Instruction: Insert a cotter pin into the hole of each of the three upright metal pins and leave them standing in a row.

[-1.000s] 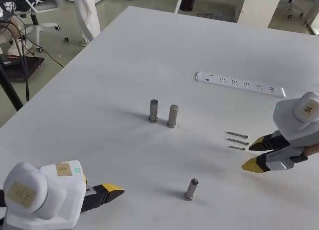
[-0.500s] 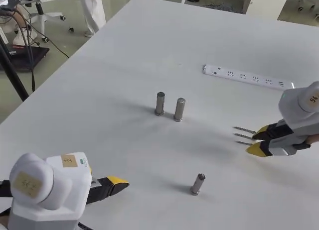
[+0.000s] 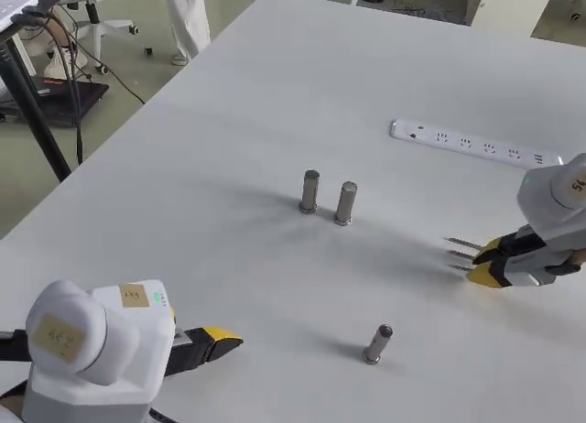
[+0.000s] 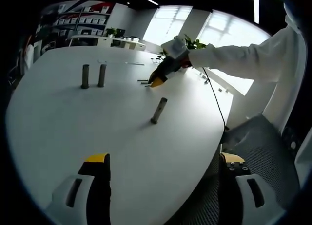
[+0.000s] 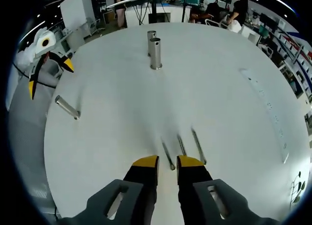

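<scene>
Cotter pins (image 5: 181, 145) lay just ahead of the right hand-held gripper (image 5: 167, 160), jaws narrowly parted; the left hand-held gripper (image 4: 164, 159) gaped wide.

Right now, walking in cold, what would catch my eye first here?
Two metal pins stand side by side mid-table, with a third pin alone nearer the camera. At the right, the right gripper points its yellow tips at three thin cotter pins lying on the white table.
</scene>
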